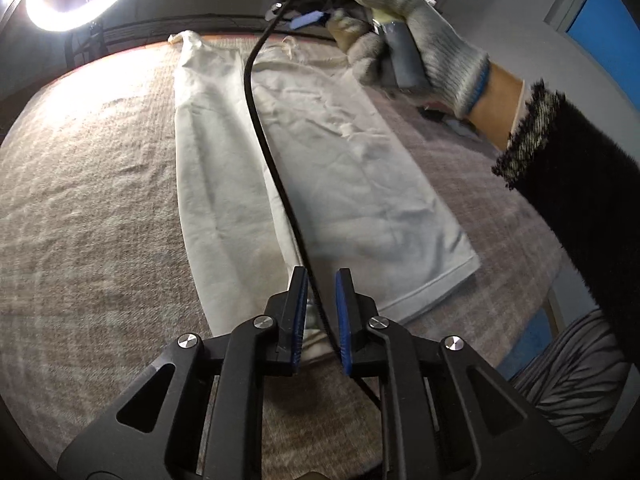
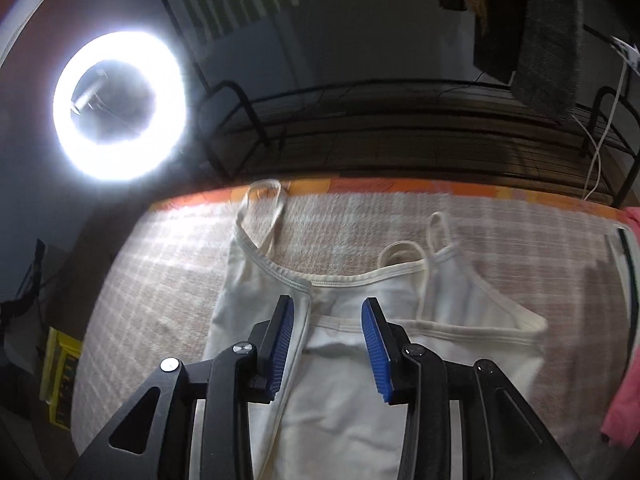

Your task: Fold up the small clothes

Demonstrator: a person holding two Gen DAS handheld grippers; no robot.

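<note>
The white camisole [image 1: 320, 184] lies flat on the plaid-covered desk [image 1: 100, 200], already folded lengthwise into a long strip. In my left wrist view its long axis runs from the hem at 5 o'clock, just ahead of my fingertips, up to the straps at 12 o'clock near the far edge. In the right wrist view the neckline [image 2: 344, 280] and the thin straps [image 2: 436, 232] sit right in front of me, straps pointing to 12 o'clock.

My right claw [image 2: 328, 340] is the one at the strap end; it hangs over the neckline with its blue pads wide apart and nothing between them. I cannot tell whether the tips touch the cloth. My left claw [image 1: 322, 312] is over the hem end, pads parted by a narrower gap, gripping no fabric; a black cable [image 1: 256, 128] runs down through that gap, and I cannot tell whether it touches the pads.

I judge the next fold goes crosswise, end to end, so each claw needs its own end.

A ring light [image 2: 120, 104] glares at 10 o'clock, and a pink garment [image 2: 628, 392] lies at 3 o'clock.
</note>
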